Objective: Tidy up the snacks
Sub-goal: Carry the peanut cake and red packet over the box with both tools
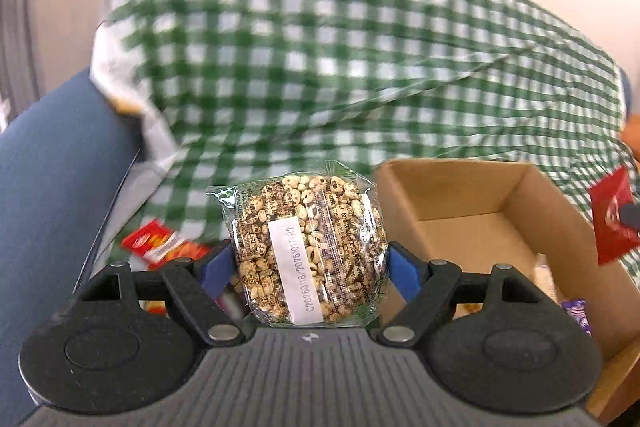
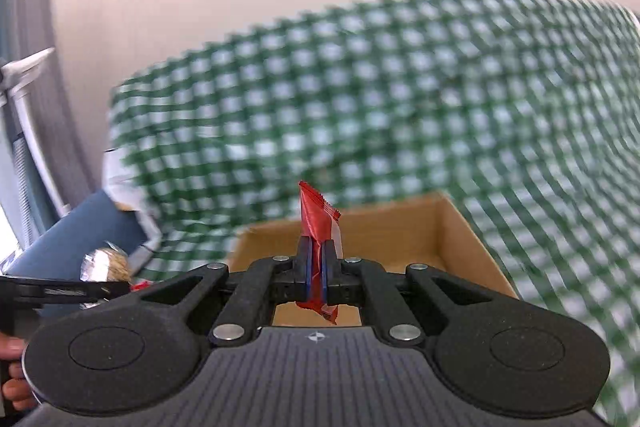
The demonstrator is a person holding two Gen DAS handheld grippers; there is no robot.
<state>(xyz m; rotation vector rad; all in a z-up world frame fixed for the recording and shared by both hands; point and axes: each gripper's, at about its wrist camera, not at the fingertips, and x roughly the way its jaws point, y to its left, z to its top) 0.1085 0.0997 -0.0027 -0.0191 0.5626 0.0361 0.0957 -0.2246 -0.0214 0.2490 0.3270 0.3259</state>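
From the left wrist view, the left gripper (image 1: 307, 259) stands wide, its blue pads pressed against both sides of a clear-wrapped puffed grain cake (image 1: 308, 251), which sits upright between them with its white label facing the camera. Just to its right lies an open cardboard box (image 1: 532, 203) on the green checked cloth (image 1: 320, 47). A red-orange snack packet (image 1: 164, 245) lies on the cloth to the left of the fingers.

From the right wrist view, the right gripper (image 2: 317, 269) is pinched almost shut on a thin red packet (image 2: 318, 223), which sticks up past the fingertips in front of the cardboard box (image 2: 460, 231).
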